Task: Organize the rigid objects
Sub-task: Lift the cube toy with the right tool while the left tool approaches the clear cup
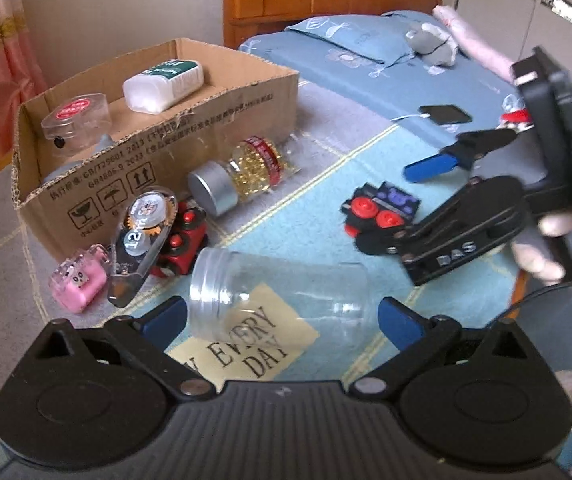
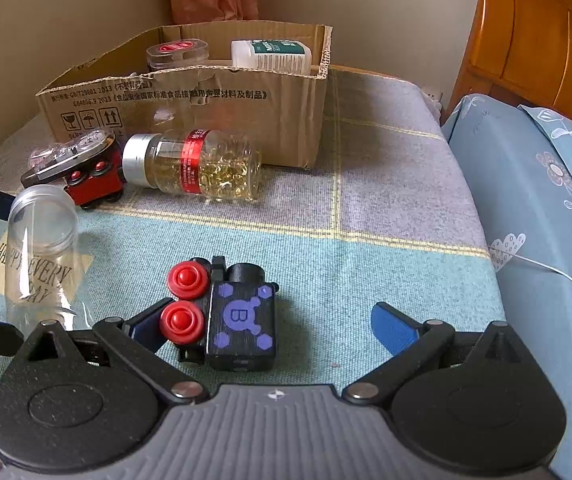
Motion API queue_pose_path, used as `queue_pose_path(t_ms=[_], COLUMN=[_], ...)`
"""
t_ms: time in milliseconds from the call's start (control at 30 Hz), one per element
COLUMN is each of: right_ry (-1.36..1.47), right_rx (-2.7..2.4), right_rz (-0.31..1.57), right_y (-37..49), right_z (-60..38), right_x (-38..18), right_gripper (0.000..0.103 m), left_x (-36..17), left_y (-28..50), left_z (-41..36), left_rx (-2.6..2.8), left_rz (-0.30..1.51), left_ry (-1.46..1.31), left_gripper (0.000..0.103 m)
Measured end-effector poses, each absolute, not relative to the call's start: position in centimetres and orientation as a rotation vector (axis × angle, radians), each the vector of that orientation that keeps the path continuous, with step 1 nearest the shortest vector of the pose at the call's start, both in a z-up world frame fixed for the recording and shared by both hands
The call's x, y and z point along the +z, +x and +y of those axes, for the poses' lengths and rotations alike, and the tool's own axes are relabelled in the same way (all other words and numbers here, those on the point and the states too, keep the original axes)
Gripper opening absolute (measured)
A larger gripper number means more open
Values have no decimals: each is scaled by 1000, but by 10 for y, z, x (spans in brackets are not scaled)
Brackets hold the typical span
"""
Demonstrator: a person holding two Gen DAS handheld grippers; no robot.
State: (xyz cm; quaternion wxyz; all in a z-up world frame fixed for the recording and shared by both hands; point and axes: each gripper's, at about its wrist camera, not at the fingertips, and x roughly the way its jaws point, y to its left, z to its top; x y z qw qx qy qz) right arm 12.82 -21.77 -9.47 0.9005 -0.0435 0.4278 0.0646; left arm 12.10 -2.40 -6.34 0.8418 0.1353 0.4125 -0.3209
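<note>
Left gripper (image 1: 282, 320): my jaws wide, straddling clear jar (image 1: 282, 300), no grip.
Right gripper (image 2: 270, 326): wide, empty; black toy (image 2: 242, 316) between fingers.
Box (image 2: 214, 108): 12 o'clock.

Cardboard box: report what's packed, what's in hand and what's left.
Done: the cardboard box holds a white bottle and a red-lidded clear container. In hand: nothing; left gripper straddles the empty clear jar, right gripper the black toy block, jaws open. Left: those, capsule bottle, red toy, tape dispenser, pink case.

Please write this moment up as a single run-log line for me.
left tongs: open, around clear jar | right tongs: open, around black toy block | cardboard box: holds two containers
</note>
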Motion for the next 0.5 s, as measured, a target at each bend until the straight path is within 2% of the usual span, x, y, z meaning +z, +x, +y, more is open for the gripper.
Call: queue_pose_path(t_ms=[167, 300, 500], right_ry=[-96, -106, -107], right_rx=[147, 168, 172], right_rz=[871, 845, 830], right_y=[117, 107, 103], right_z=[-223, -227, -227], right_x=[-95, -97, -97], right_gripper=[103, 103, 103], left_x=[-73, -79, -77], left_y=[119, 120, 117], left_z=[-37, -40, -31], left_rx=[-670, -642, -584], left_rz=[828, 805, 814], left_ry=[358, 366, 353], left_gripper=[100, 91, 91])
